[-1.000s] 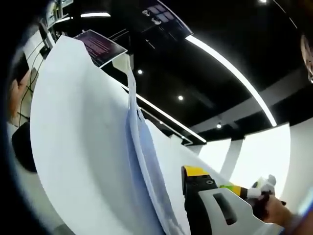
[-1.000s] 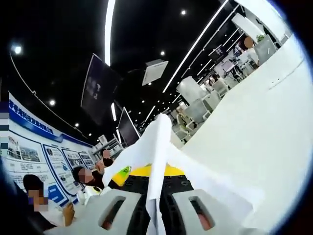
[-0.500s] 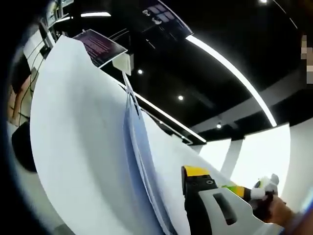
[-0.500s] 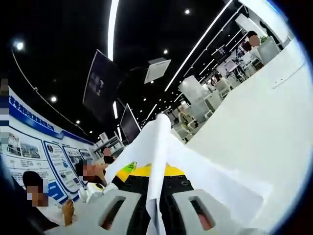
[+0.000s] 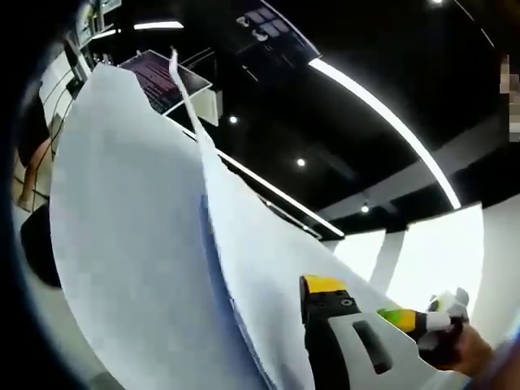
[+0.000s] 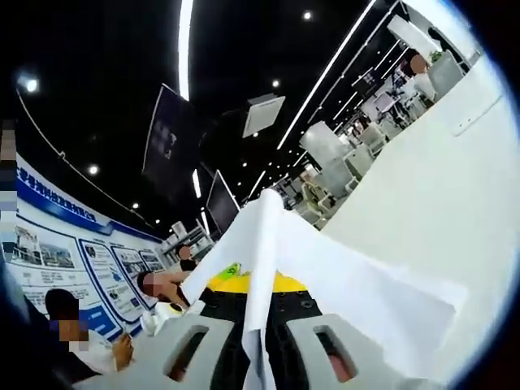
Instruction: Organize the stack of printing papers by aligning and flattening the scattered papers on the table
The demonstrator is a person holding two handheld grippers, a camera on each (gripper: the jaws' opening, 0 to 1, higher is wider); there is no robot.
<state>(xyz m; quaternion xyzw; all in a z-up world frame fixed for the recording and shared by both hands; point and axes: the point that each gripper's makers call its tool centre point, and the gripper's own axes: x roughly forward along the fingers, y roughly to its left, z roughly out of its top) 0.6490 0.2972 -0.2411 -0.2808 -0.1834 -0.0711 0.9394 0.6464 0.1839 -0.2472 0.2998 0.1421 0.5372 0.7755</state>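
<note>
We've got the papers (image 6: 262, 268) pinched edge-on in the right hand-held gripper (image 6: 260, 345), lifted upright off the counter (image 6: 422, 195) for squaring; left hand-held gripper's grip we can't tell.

right gripper (image 6: 262, 357): two pale grey jaws, each with a slotted oval cut-out; black ribbed body behind, topped by a yellow band.
other gripper, seen in the left gripper view (image 5: 341, 341): black block, yellow cap, grey slotted jaw, green-and-white handle piece.
hand (image 5: 467, 357): bare.
</note>
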